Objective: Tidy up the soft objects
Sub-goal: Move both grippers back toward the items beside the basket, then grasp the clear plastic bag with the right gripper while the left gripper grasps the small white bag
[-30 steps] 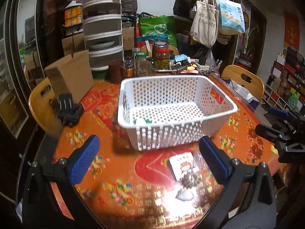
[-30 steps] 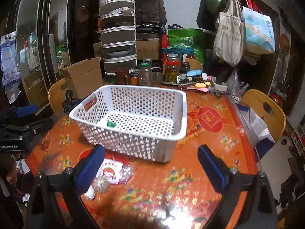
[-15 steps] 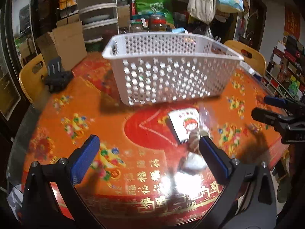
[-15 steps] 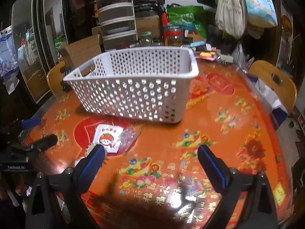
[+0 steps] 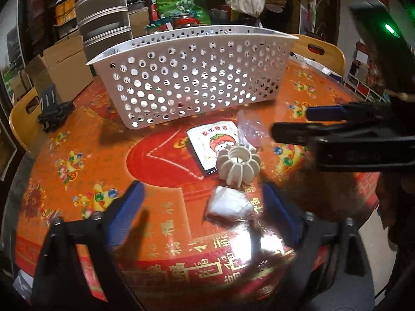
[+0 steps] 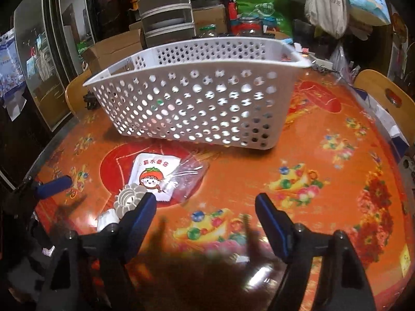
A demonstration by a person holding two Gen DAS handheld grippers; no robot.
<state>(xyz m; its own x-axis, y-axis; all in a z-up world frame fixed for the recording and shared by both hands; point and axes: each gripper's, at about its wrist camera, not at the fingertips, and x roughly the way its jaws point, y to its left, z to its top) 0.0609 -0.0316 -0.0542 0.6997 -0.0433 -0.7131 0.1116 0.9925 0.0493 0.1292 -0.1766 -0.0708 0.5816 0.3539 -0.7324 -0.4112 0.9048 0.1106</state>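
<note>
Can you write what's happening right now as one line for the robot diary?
left gripper: closing, empty, near white packet | right gripper: closing, empty | basket: on table

glossy tablecloth (image 5: 85, 155), perforated plastic basket (image 5: 197, 77)

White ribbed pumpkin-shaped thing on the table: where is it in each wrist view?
Left wrist: ribbed white object right of centre, overlapping the cartoon-tomato packet's near corner, beyond the small white wrapped item.
Right wrist: lower left, partly hidden behind the right gripper's left finger, at the packet's lower-left corner.
Shared landmark: the white perforated basket, beyond the packet in both.
</note>
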